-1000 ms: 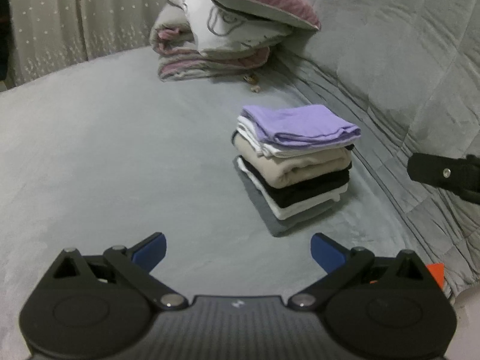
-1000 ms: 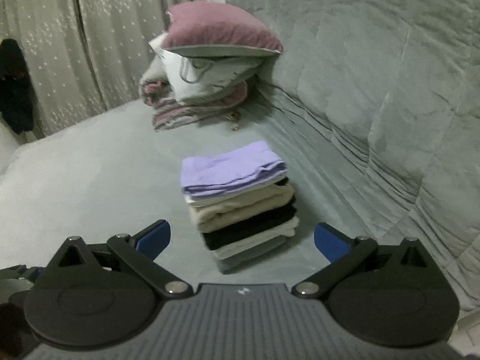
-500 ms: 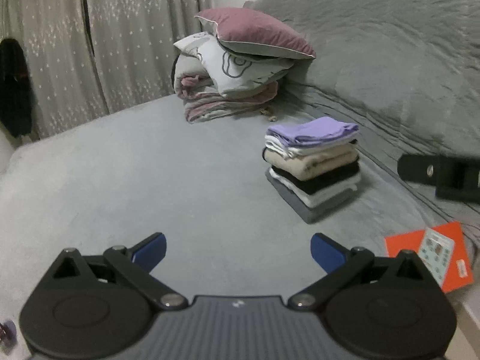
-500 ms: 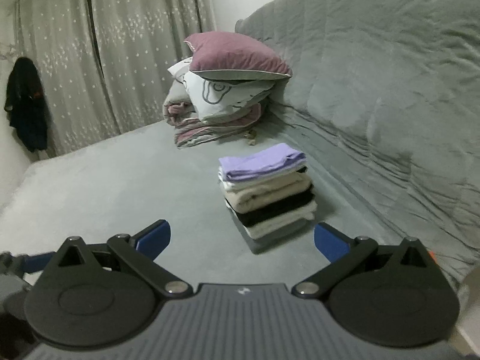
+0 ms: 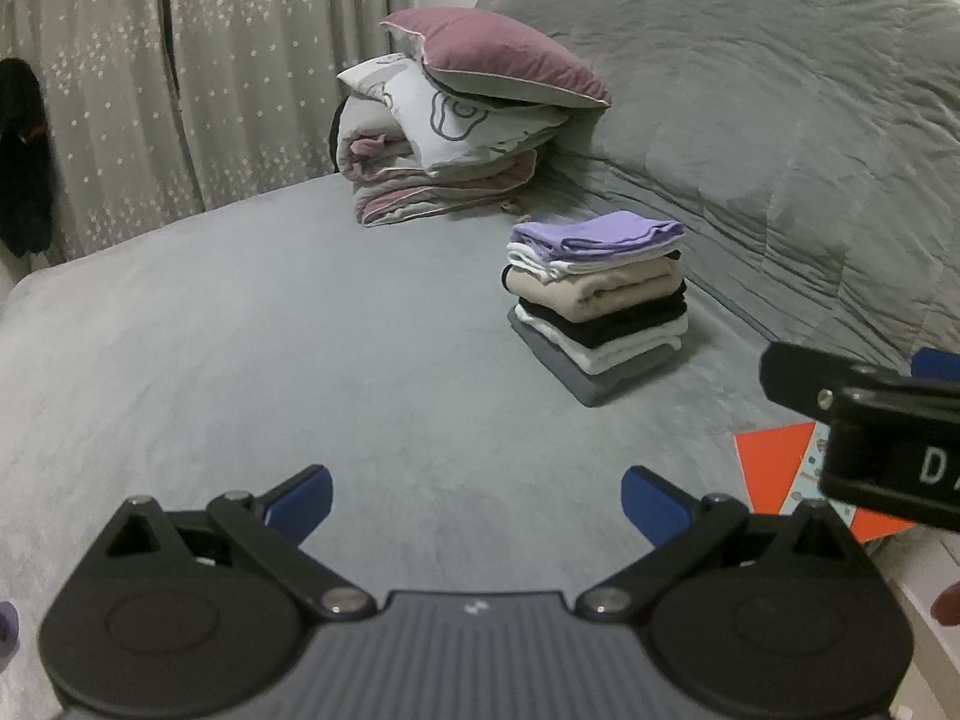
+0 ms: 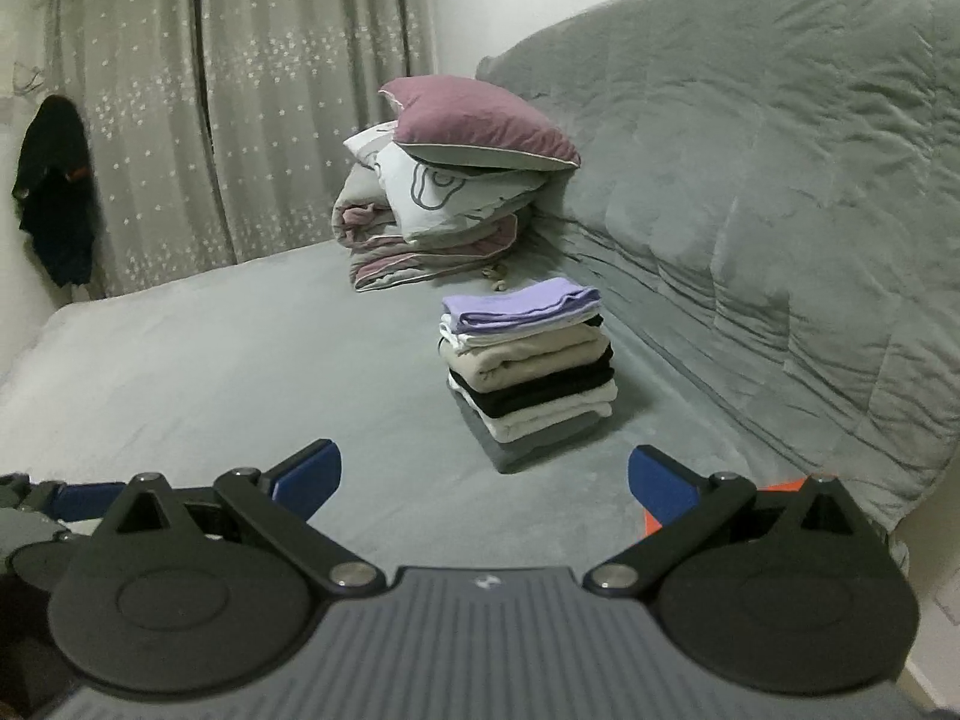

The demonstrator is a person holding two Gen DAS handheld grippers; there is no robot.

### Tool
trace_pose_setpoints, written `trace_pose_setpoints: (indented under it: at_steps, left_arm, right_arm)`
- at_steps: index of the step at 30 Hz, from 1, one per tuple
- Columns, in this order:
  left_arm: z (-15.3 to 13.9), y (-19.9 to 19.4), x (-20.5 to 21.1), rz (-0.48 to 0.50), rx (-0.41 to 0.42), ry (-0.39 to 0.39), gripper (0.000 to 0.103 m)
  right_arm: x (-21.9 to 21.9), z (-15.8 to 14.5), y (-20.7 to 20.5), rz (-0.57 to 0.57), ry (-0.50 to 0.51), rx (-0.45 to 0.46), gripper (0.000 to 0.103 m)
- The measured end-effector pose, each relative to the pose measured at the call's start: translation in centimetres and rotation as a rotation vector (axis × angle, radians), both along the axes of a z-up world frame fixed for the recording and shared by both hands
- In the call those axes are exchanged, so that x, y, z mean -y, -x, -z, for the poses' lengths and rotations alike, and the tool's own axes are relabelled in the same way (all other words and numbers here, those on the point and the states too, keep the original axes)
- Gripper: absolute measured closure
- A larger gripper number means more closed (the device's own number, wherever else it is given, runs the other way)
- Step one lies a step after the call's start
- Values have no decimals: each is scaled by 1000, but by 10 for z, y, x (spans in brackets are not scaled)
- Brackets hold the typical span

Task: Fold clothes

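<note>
A neat stack of folded clothes [image 5: 597,300] [image 6: 531,369] sits on the grey bed, with a lilac garment [image 5: 594,234] [image 6: 519,303] on top and white, beige, black and grey pieces below. My left gripper [image 5: 477,504] is open and holds nothing, well back from the stack and to its left. My right gripper [image 6: 483,480] is open too, empty, and faces the stack from a distance. The right gripper's black body [image 5: 870,426] shows at the right edge of the left wrist view.
Pillows and a folded quilt [image 5: 462,138] [image 6: 450,198] are piled at the far end of the bed [image 5: 240,330]. A grey quilted cover [image 6: 780,210] rises along the right. An orange card [image 5: 780,468] lies at the bed's near right edge. Curtains [image 6: 240,120] and a dark hanging garment [image 6: 57,192] stand behind.
Both grippers have pulled back and risen from the stack, which now looks smaller and farther. The orange card has come into view. Both stay open.
</note>
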State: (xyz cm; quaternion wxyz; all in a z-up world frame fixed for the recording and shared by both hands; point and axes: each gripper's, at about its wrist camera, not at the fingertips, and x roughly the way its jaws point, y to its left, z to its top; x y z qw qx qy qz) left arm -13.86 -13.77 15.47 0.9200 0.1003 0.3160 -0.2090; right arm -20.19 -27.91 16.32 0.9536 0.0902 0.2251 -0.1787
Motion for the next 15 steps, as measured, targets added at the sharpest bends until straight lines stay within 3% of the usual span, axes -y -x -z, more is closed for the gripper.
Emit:
trace_pose_setpoints:
  at_steps: [15]
  left_arm:
    - [-4, 6, -6, -5, 16, -5, 1]
  right_arm:
    - [0, 0, 9, 33, -11, 25, 0]
